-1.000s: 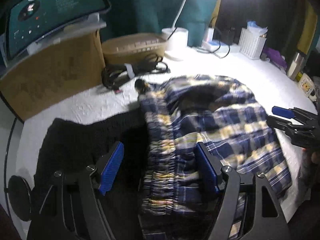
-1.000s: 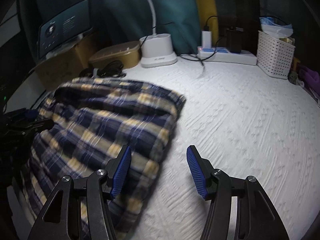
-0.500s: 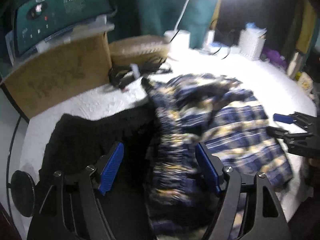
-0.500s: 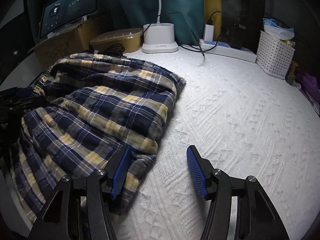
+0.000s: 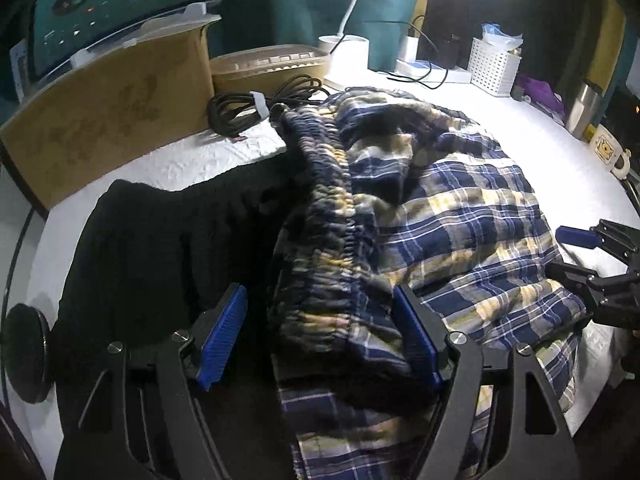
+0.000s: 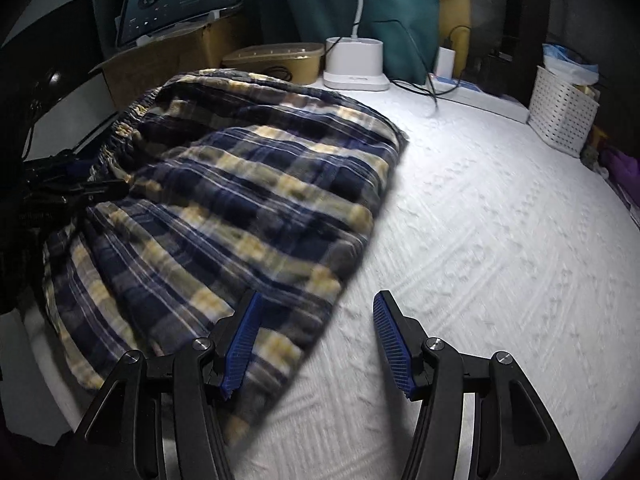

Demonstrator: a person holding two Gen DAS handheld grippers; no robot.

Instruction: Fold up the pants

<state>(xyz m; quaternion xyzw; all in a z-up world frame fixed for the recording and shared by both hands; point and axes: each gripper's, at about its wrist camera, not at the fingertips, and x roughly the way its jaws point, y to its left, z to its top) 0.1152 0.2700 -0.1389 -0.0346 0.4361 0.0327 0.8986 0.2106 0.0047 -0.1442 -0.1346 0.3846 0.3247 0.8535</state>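
The plaid pants [image 5: 440,216] lie bunched across the middle of the white table [image 6: 500,240], their gathered waistband [image 5: 332,208] running down the centre of the left wrist view. In the right wrist view they fill the left half of the frame, one edge slanting from upper centre to lower centre. A black garment [image 5: 160,248] lies just beside them at the left of the left wrist view, touching the waistband side.

At the back, a white basket [image 6: 560,116] in the upper right holds a bluish plastic bag [image 6: 568,58]. A tan lidded tray [image 5: 268,66] sits at upper centre, its contents hidden. A cardboard box [image 5: 104,116] in the upper left carries a screen [image 5: 120,8]. A coiled black cable [image 5: 260,108] lies in front of the tray, and a mug [image 5: 608,152] stands at the right edge.

The left gripper [image 5: 320,336] stands wide open over the waistband, cloth between its blue pads but not pinched. The right gripper [image 6: 316,344] is partly open, its left pad over the pants' edge and its right pad over bare table, holding nothing.
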